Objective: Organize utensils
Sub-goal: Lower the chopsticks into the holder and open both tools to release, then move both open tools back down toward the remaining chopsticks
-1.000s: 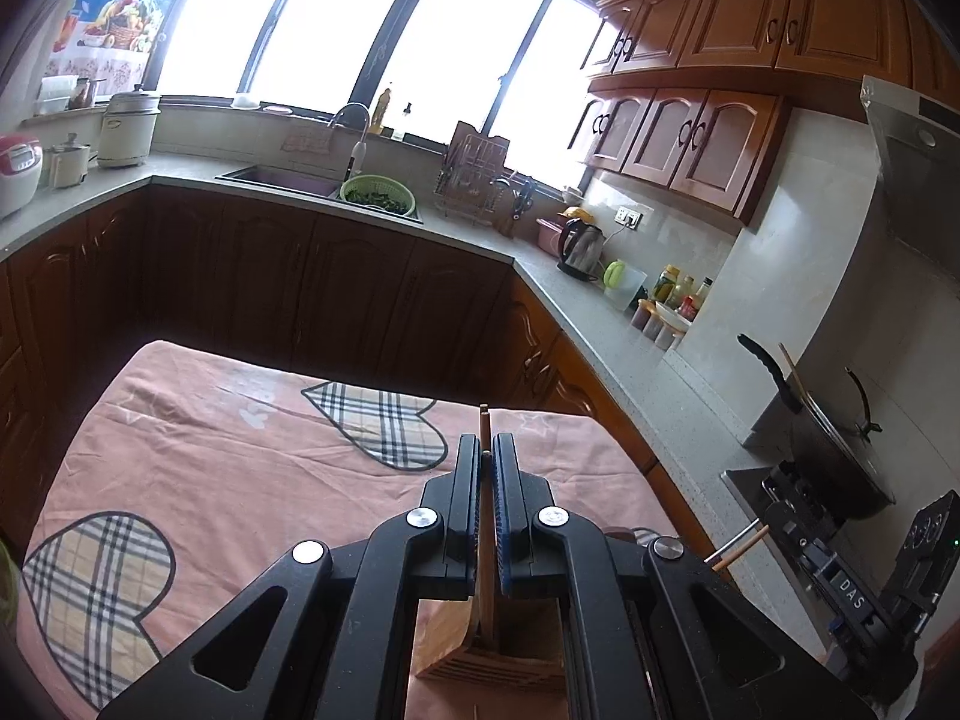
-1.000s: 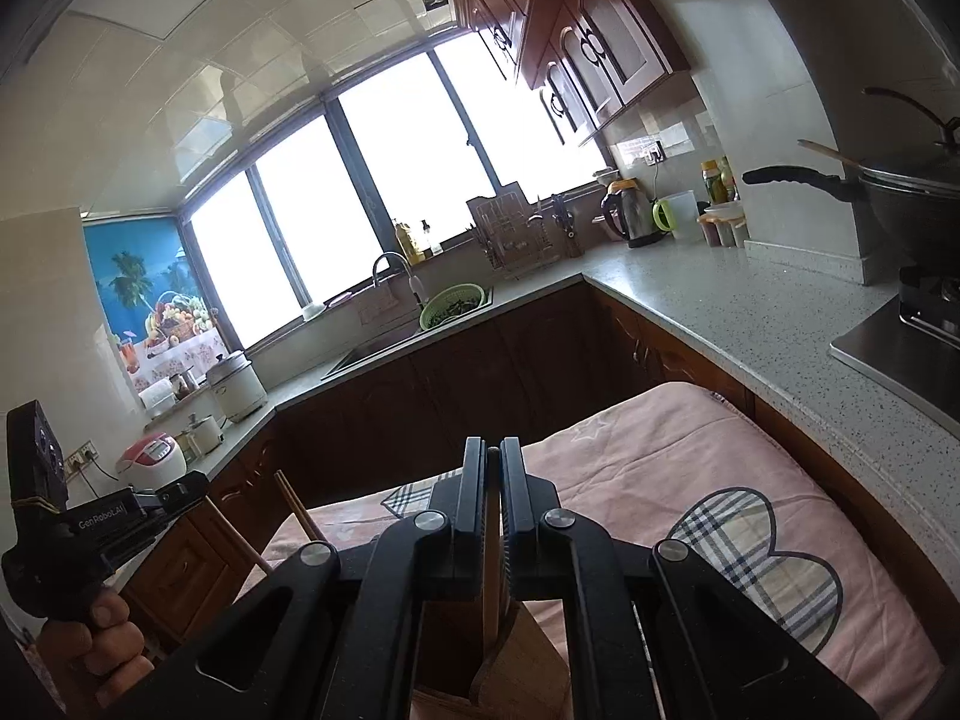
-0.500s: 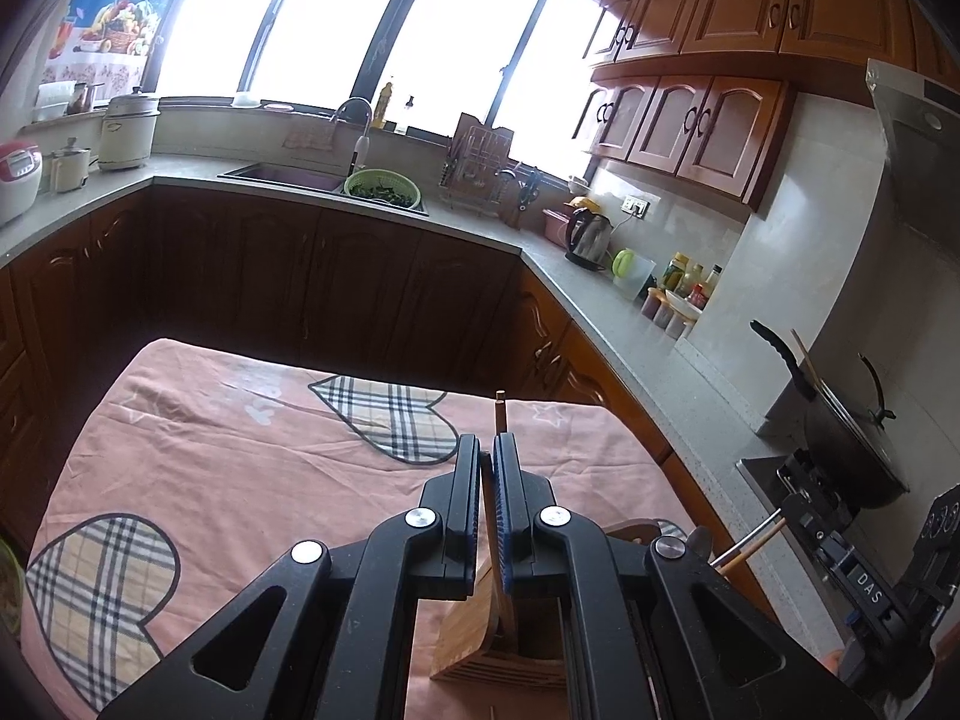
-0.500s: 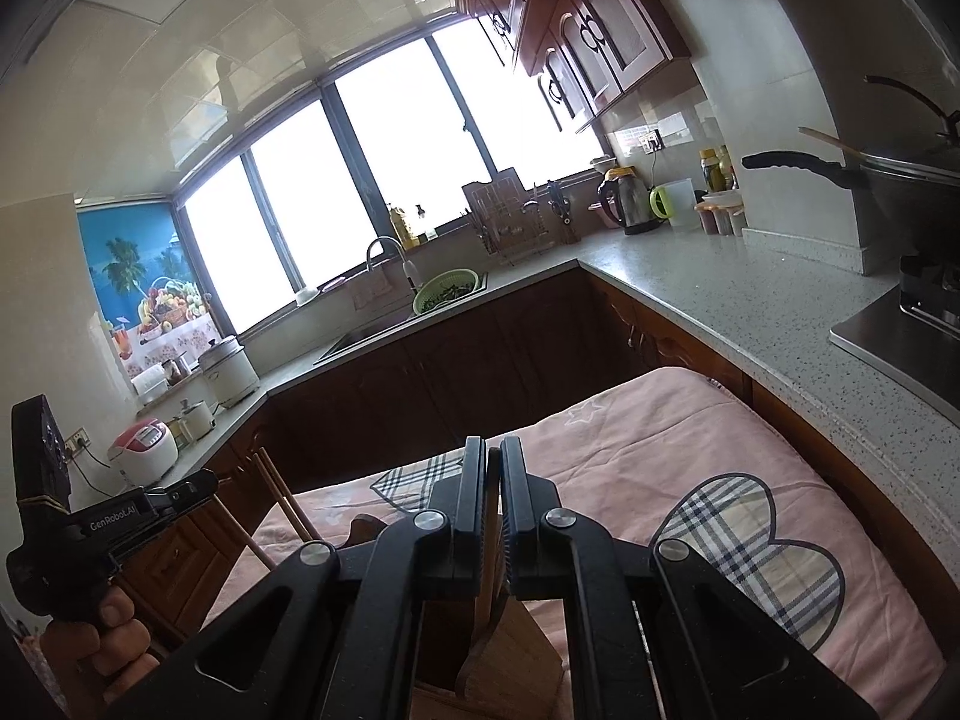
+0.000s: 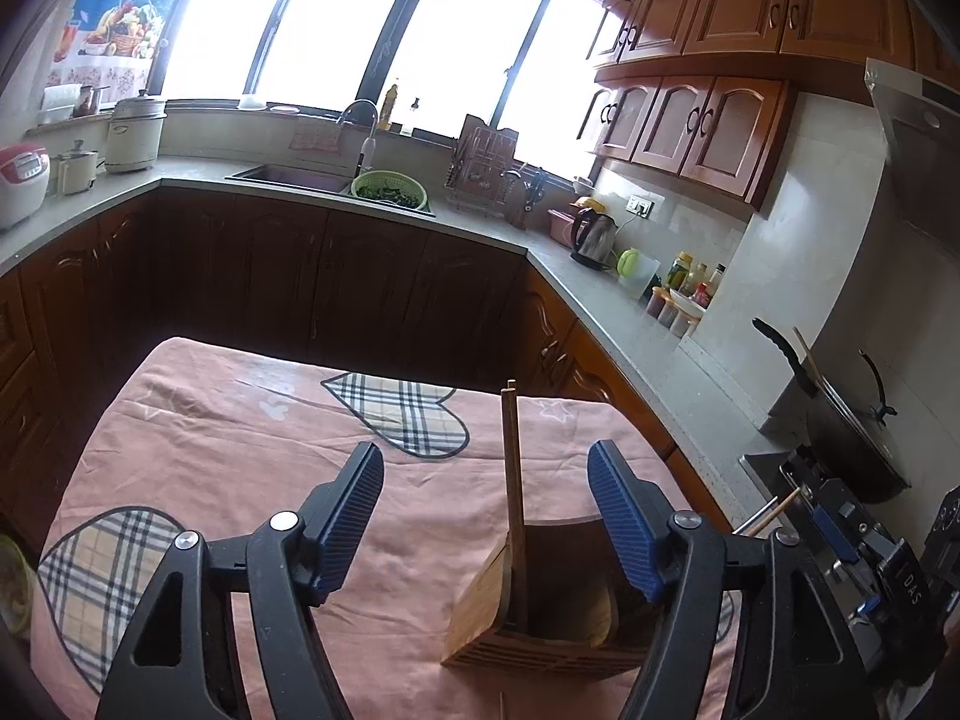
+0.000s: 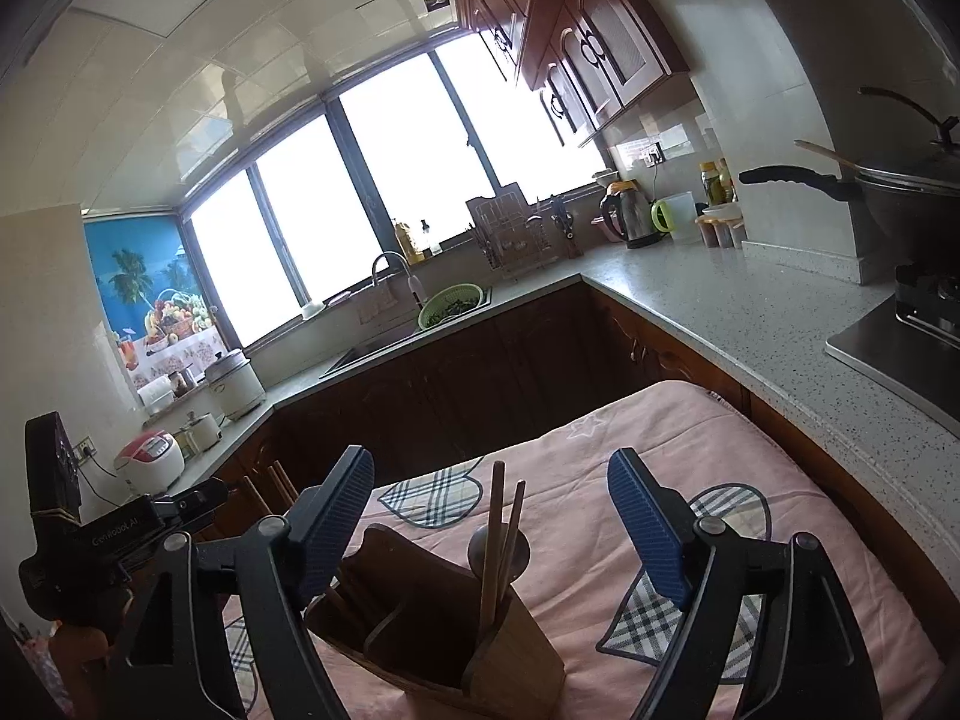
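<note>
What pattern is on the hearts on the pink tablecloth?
The hearts are plaid, with dark and white checked lines. The left wrist view shows them best.

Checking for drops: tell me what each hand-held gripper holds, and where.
Nothing: both are opening, pads clear of the chopsticks standing in the wooden holder.

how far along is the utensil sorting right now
Done: wooden chopsticks stand upright in the slatted wooden utensil holder on the pink heart-print cloth. In hand: nothing; the left gripper and right gripper are both opening, their pads clear of the chopsticks between them. Left: no loose utensils show on the cloth, so little seems to remain.
</note>
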Available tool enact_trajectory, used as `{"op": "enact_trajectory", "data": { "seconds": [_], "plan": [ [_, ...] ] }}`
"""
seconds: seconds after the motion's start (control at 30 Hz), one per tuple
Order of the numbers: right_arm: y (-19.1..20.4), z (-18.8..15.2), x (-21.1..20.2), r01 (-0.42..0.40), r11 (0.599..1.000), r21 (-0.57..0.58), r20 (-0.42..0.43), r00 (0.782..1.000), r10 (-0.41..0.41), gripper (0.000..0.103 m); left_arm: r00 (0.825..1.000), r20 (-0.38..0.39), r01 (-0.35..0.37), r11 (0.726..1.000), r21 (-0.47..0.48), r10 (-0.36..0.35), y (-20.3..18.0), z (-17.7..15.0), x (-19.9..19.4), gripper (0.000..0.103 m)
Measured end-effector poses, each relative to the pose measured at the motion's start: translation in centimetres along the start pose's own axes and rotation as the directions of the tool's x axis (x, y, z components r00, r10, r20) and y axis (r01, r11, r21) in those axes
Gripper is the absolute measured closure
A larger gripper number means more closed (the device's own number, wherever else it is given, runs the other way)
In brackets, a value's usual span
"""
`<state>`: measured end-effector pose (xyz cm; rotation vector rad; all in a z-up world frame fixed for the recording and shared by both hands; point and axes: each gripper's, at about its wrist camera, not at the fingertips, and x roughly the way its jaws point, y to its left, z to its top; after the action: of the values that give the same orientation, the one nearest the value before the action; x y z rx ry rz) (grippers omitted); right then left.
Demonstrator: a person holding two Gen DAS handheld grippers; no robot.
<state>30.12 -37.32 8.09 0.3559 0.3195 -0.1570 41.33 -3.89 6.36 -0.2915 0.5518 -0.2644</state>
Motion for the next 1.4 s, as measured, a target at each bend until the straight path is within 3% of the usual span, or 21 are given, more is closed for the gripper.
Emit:
{"op": "enact_trajectory", "data": {
  "seconds": [0.17,0.43,0.83,1.13,1.4],
  "plan": [
    [-0.2,-0.5,-1.5,-0.008,1.000,0.009,0.006,1.000,0.008,0.006,1.000,-0.009,-0.030,1.000,0.008,0.030,0.4,-2.0,-2.4,0.024],
    [0.3,-3.0,-4.2,-0.037,0.999,0.016,-0.041,0.998,0.038,0.005,0.994,-0.067,-0.088,0.996,-0.017,0.087,2.2,-6.2,-6.9,0.024],
    [1.4,-9.5,-7.3,-0.058,0.998,0.015,-0.171,0.983,0.060,0.005,0.974,-0.168,-0.157,0.987,-0.018,0.152,3.8,-11.8,-12.8,0.024],
    [1.5,-12.6,-8.9,-0.049,0.999,0.010,-0.223,0.974,0.050,0.005,0.958,-0.224,-0.188,0.982,-0.032,0.177,4.8,-14.4,-14.3,0.024],
    [1.3,-15.1,-8.7,-0.040,0.999,0.030,-0.286,0.957,0.047,0.005,0.942,-0.278,-0.198,0.980,-0.011,0.187,4.9,-16.1,-13.1,0.024]
  ]
}}
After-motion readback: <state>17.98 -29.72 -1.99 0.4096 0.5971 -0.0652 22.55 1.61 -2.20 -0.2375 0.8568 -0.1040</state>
